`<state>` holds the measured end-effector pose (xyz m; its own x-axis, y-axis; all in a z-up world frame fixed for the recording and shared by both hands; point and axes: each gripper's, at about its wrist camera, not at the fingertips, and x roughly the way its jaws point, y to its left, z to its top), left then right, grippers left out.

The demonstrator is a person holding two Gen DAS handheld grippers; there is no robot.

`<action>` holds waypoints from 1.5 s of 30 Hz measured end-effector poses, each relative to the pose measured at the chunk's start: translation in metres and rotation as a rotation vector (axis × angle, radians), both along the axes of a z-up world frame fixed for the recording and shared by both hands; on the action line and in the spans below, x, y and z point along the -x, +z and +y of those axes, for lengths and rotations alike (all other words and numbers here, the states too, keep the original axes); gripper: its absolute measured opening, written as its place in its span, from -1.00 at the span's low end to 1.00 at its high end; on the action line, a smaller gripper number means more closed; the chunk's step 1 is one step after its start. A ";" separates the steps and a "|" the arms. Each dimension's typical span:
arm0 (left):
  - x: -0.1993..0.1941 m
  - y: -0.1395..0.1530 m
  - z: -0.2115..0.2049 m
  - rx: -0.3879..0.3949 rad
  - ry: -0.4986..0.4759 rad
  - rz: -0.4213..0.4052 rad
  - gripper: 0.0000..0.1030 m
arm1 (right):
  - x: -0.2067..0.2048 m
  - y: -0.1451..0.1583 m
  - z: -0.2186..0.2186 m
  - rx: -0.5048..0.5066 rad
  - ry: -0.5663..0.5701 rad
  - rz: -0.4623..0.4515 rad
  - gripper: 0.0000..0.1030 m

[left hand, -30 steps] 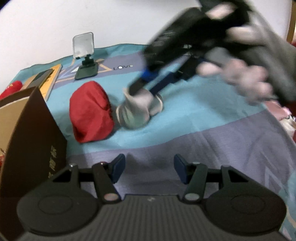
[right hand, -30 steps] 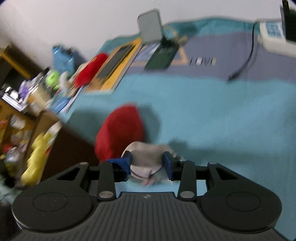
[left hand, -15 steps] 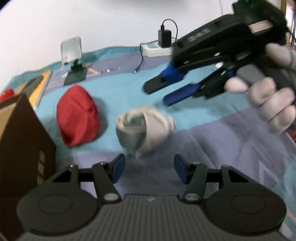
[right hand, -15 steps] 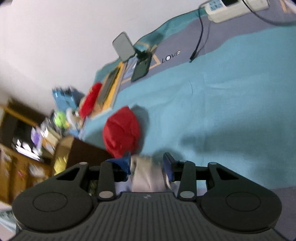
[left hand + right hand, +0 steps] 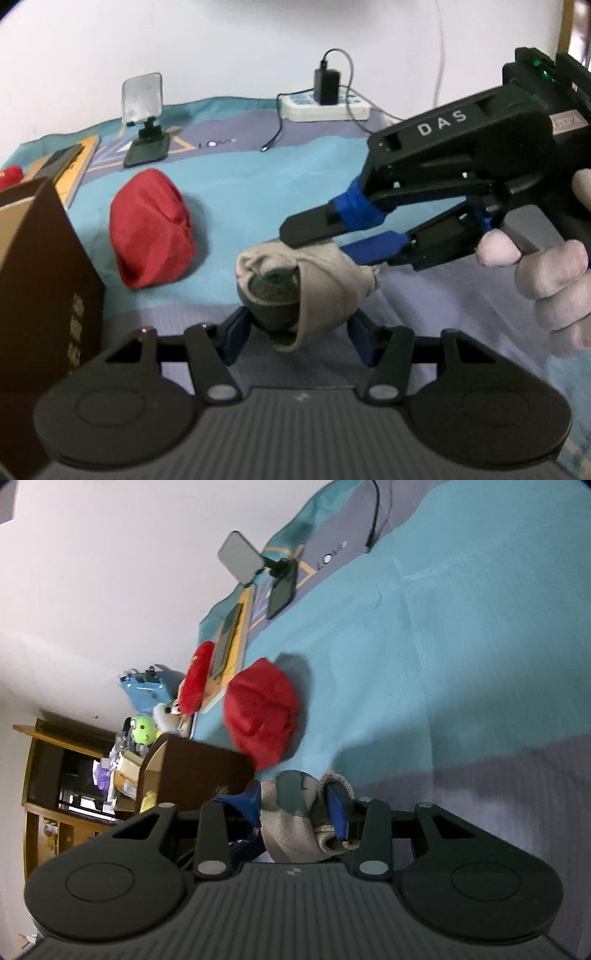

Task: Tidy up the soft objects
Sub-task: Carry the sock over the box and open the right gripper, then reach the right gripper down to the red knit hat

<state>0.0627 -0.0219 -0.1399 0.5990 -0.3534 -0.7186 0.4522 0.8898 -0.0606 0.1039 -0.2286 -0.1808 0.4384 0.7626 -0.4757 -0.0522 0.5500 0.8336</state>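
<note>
While right hand-held gripper (image 5: 325,242) clamps beige knit sock ball (image 5: 310,284), left hand-held gripper (image 5: 295,334) apart w/ ball between.

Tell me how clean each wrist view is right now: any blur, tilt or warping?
Left wrist view: fairly sharp on the rolled sock bundle and right gripper, with fisheye bending toward the edges. Right wrist view: tilted hard, so the bedspread slopes; the red bundle is smeared, and the sock bundle sits close and soft.
</note>
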 end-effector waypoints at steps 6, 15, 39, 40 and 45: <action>0.037 0.027 0.029 0.075 -0.021 -0.018 0.12 | 0.042 0.020 0.016 -0.044 -0.025 -0.042 -0.54; 0.075 0.083 0.105 0.145 -0.013 -0.134 0.12 | 0.082 0.076 0.087 -0.015 -0.021 -0.239 -0.53; 0.057 0.075 0.238 0.028 0.021 -0.090 0.33 | 0.094 0.090 0.255 0.395 -0.058 -0.457 -0.54; 0.062 0.073 0.240 0.025 0.017 -0.091 0.33 | 0.097 0.088 0.255 0.393 -0.052 -0.456 -0.54; 0.075 0.077 0.241 0.024 0.000 -0.135 0.33 | 0.113 0.085 0.238 0.397 -0.081 -0.462 -0.54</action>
<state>-0.0120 0.2191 -0.0625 0.6899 -0.3692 -0.6226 0.4575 0.8890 -0.0202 -0.0086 0.0098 -0.0959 0.7165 0.5218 -0.4629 -0.3044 0.8310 0.4656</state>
